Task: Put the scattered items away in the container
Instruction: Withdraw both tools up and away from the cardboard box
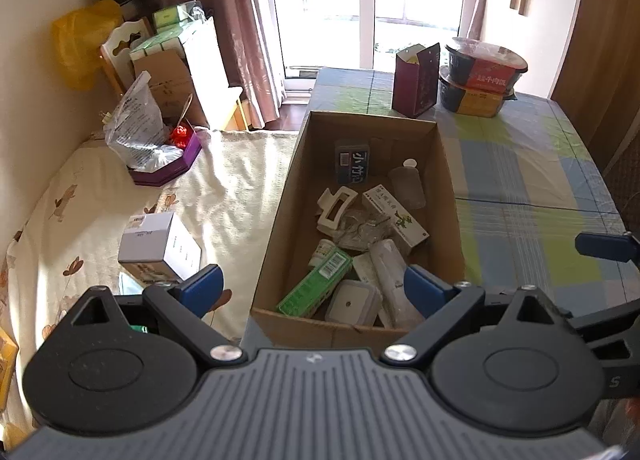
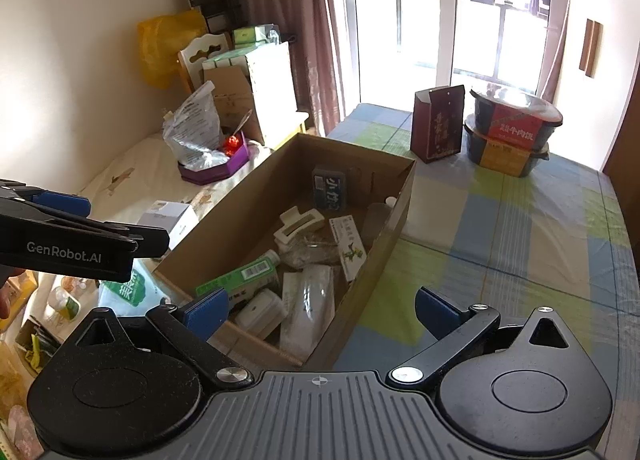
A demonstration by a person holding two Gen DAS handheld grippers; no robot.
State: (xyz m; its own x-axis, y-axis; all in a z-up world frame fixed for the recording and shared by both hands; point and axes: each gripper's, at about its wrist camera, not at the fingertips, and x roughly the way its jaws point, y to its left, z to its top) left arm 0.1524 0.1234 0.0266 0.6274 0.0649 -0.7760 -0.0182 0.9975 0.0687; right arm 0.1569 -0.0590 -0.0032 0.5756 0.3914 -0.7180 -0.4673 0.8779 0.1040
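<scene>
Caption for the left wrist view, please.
Open left gripper poised above cardboard box filled with small items; white carton remains outside.

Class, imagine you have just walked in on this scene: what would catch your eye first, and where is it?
Probably the open cardboard box at the centre, on the checked tablecloth, crammed with small packets, including a green carton near its front. Beyond it, two stacked meal bowls stand by the bright window.

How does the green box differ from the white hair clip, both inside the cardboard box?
The green box is a long closed carton with a barcode label; the white hair clip is an open frame with teeth. The green box lies at the near end of the cardboard box, the hair clip nearer its middle. Both lie loose among other items, and neither tool touches them.
</scene>
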